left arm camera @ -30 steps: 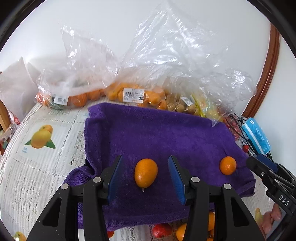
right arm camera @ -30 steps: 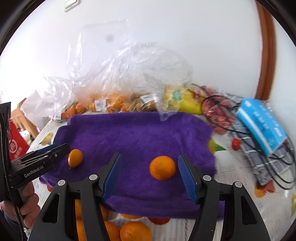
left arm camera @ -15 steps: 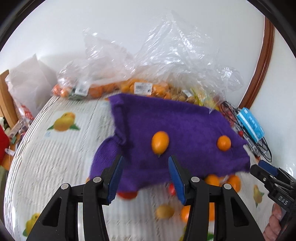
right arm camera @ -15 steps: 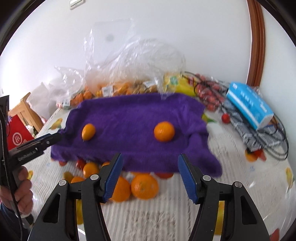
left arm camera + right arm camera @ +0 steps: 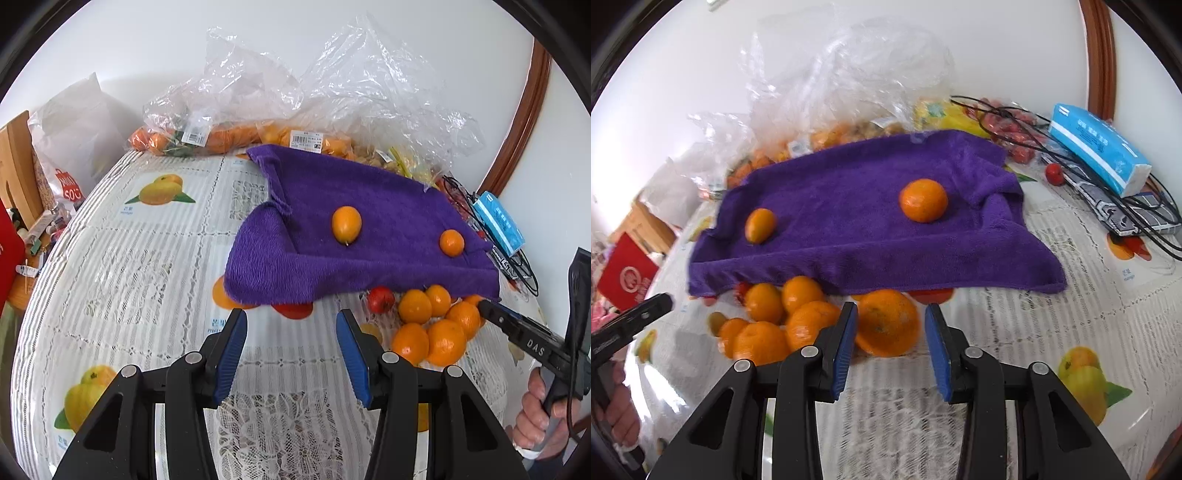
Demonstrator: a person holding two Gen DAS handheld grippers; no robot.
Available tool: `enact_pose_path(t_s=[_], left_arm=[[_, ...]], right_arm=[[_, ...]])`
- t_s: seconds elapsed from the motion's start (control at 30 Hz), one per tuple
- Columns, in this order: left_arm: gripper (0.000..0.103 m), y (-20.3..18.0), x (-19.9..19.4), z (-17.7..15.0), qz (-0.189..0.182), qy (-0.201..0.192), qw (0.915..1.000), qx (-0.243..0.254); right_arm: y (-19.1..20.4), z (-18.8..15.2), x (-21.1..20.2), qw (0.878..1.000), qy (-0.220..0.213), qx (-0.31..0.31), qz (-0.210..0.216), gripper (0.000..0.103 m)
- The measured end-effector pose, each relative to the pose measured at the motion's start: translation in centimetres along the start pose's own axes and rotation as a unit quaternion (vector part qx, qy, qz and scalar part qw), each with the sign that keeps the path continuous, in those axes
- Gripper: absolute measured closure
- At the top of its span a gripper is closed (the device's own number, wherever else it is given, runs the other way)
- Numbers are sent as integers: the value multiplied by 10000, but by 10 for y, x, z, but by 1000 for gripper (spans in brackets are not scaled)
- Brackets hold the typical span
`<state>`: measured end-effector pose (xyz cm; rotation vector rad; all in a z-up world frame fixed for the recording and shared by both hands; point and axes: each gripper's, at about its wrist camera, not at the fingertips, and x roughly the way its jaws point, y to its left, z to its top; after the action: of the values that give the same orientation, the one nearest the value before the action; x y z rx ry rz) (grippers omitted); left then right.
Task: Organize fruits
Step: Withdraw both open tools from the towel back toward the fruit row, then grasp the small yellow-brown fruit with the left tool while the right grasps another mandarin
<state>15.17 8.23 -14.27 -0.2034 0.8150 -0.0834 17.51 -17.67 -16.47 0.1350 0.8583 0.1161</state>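
Observation:
A purple towel (image 5: 373,206) (image 5: 849,199) lies on the table with an oval kumquat (image 5: 346,224) (image 5: 759,225) and a round mandarin (image 5: 451,242) (image 5: 923,200) on it. A pile of several oranges (image 5: 428,328) (image 5: 798,321) sits at the towel's front edge. My left gripper (image 5: 291,354) is open and empty, short of the towel. My right gripper (image 5: 891,347) is open, its jaws on either side of the largest orange (image 5: 886,321), not touching it.
Clear plastic bags of fruit (image 5: 295,110) stand behind the towel against the wall. A blue tissue pack (image 5: 1100,147) lies on a black wire rack (image 5: 1108,206) at the right. A small red fruit (image 5: 380,299) and a red box (image 5: 626,275) are nearby.
Both grippers pulled back from the towel toward the table's front, leaving the kumquat and mandarin on it. The orange pile came into view; the right gripper now straddles the largest orange.

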Motion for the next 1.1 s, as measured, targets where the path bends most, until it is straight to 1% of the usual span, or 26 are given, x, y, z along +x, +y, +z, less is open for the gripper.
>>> enact_pose_path(t_s=[0.07,0.13,0.23,0.33,0.4,0.47,0.53,0.57,0.6,0.7,0.8,0.93,1.0,1.07,1.1], left_arm=[[55,0,2,0,70,16,10000,-24],[55,0,4,1,62,10,10000,-42],[55,-3,9,3,-7,51,9999,-96],[55,-7,14,4,-58,120,9999,-64],[54,-10,16,4,-62,129,9999,-16],[53,-12,19,4,-65,147,9999,-23],[53,-14,21,4,-115,176,9998,-42],[53,-14,22,4,-134,193,9997,-45],[53,-15,22,4,-139,205,9997,-36],[53,-18,23,3,-139,222,9997,8],[53,-23,26,0,-246,309,9992,68],[53,-32,33,-4,-374,426,9983,155],[54,-37,36,-5,-459,463,9978,152],[54,-42,42,-7,-468,521,9974,188],[57,-44,44,-8,-458,543,9972,217]], right_arm=[[-3,2,0,10000,-28,55,31,65],[-5,4,0,9999,-65,88,-2,64],[-1,5,9,9998,90,-65,136,63],[3,4,11,9995,76,-296,62,59],[2,5,12,9995,107,-277,104,56],[-1,8,17,9995,160,-220,152,55],[-3,8,27,9990,334,-248,144,55],[-4,7,31,9988,398,-279,110,57],[-5,6,30,9991,313,-300,22,60],[-5,4,26,9987,306,-397,-68,60],[-15,-1,17,9989,206,-338,-252,60],[-27,-8,7,9971,114,-453,-607,60],[-29,-12,6,9963,123,-540,-654,60],[-28,-16,4,9959,39,-617,-664,60],[-28,-17,5,9952,57,-658,-716,60]])
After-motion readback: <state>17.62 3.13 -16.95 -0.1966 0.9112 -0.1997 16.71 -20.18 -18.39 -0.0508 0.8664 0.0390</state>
